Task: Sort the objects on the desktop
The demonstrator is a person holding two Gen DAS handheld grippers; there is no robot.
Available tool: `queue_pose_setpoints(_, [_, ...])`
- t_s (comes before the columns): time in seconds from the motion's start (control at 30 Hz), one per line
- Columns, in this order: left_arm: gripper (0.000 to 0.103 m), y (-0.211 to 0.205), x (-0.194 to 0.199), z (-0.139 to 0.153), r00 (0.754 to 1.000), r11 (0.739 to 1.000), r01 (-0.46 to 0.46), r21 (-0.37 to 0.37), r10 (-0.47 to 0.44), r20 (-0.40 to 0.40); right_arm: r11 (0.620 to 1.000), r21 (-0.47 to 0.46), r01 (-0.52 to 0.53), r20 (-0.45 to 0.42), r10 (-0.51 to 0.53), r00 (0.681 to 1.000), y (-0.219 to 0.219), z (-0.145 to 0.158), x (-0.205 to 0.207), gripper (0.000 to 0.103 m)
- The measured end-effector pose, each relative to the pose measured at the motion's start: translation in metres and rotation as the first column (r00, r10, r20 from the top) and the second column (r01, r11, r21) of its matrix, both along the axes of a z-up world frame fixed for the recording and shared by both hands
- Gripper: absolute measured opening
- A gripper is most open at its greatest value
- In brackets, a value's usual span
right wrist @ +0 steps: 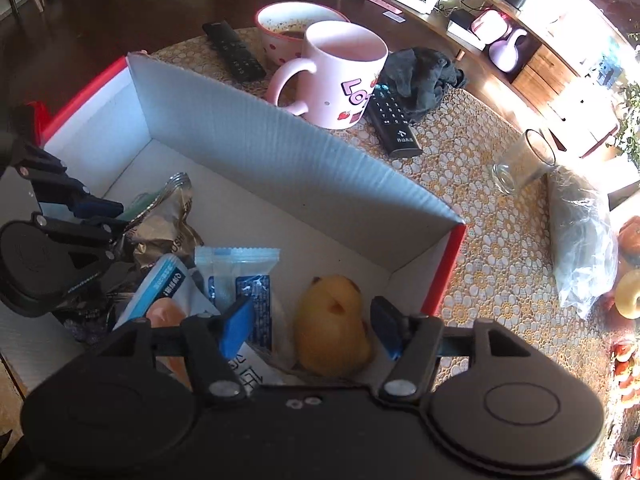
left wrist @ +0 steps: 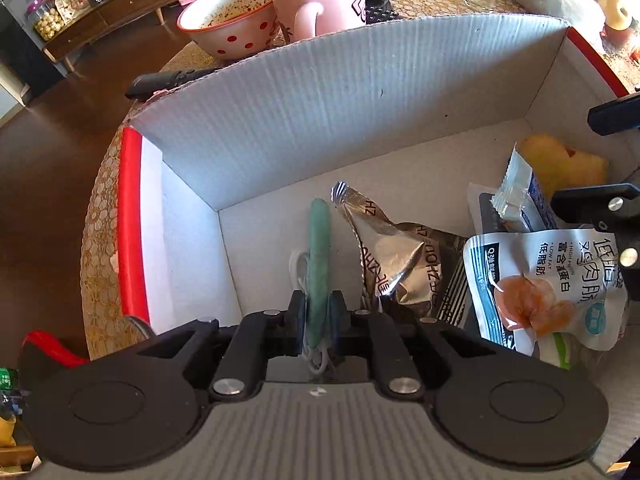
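Cardboard box (left wrist: 304,92), white inside with red outer edges, is being used as the container for the sorted items and is sitting on a patterned round table (right wrist: 492,184). Outside its far wall, a pink mug (right wrist: 340,76), a polka-dot bowl (left wrist: 232,20), two black remotes (right wrist: 394,120) and a clear glass (right wrist: 524,160) are being left on the table. Inside, a chicken snack pouch (left wrist: 548,288), a crumpled silver wrapper (left wrist: 396,256), a blue-and-white sachet (right wrist: 244,280) and a yellow duck toy (right wrist: 330,328) are lying together. A slim green pen-like stick (left wrist: 318,264) is being clamped by the closed left gripper (left wrist: 318,316); its long axis is running straight away from the camera, its tip pointing toward the box's far wall. The right gripper (right wrist: 314,328) is being held wide open, its fingers straddling the duck without touching it.
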State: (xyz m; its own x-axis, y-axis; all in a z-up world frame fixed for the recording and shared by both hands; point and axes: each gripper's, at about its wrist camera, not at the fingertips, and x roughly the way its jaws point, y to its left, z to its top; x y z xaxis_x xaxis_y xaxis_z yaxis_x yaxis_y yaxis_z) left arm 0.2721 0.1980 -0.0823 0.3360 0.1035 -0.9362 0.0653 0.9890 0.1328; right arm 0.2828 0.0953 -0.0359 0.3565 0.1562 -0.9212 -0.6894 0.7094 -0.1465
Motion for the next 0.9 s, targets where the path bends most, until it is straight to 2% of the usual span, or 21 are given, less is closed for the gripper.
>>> queue_pose_setpoints(0.13, [0.024,0.000,-0.005,0.008,1.000,1.000,-0.003,-0.019,0.004,0.007,1.000,0.020,-0.013,-0.006,0.013,1.000,-0.002,0.008,-0.006,0.065])
queue_pose_setpoints(0.43, [0.027,0.002,-0.010,0.028,0.999,0.999,-0.024,-0.031,0.025,0.036,0.998,0.064,-0.022,-0.011,0.023,1.000,-0.014,0.026,-0.021,0.068])
queue_pose_setpoints(0.5, [0.034,0.002,-0.015,0.034,0.999,0.998,-0.026,-0.049,0.029,0.042,0.997,0.071,-0.022,-0.012,0.023,1.000,-0.016,0.030,-0.025,0.068])
queue_pose_setpoints(0.57, [0.052,0.002,-0.020,0.041,0.998,0.998,-0.028,-0.063,0.031,0.055,0.997,0.079,-0.025,-0.013,0.026,1.000,-0.018,0.034,-0.029,0.068])
queue_pose_setpoints(0.9, [0.053,-0.001,-0.043,0.071,0.994,0.997,-0.025,-0.075,0.032,0.102,0.991,0.122,-0.058,-0.004,0.059,0.998,-0.027,0.057,-0.059,0.069])
